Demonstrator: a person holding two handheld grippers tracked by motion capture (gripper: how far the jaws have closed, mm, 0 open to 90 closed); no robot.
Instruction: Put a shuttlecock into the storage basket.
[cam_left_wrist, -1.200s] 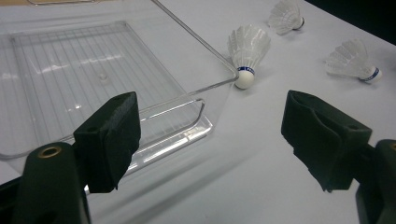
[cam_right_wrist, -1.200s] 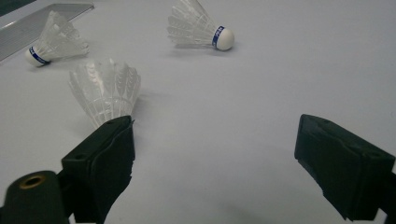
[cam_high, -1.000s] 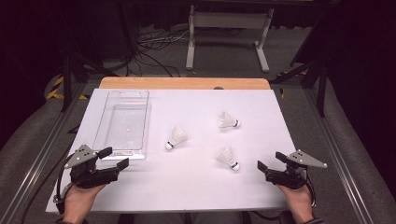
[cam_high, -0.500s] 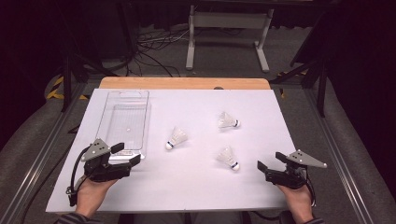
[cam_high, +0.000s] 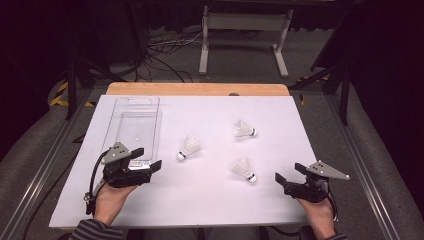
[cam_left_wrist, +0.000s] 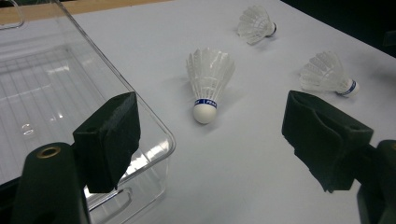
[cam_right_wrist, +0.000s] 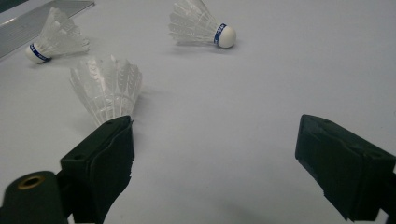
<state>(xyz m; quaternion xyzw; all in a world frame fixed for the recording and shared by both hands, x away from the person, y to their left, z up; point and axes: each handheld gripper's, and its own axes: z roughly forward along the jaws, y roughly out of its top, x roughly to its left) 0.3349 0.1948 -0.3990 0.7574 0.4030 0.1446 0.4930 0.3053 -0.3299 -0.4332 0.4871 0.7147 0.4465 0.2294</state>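
Observation:
Three white shuttlecocks lie on the white table top: one in the middle, one at the back right and one at the front right. My left gripper is open by the near right corner of a clear plastic tray. In the left gripper view the middle shuttlecock lies ahead, cork toward me, between the open jaws. My right gripper is open near the front edge. The front right shuttlecock lies just beyond its left jaw, with nothing between the jaws.
The tray is empty and stands along the table's left side, its corner close to my left jaw. A wooden strip borders the far edge. Beyond the table are a dark floor, cables and a metal stand.
My left gripper has moved forward and to the right, up to the tray's near right corner. The right gripper and the shuttlecocks have stayed in place.

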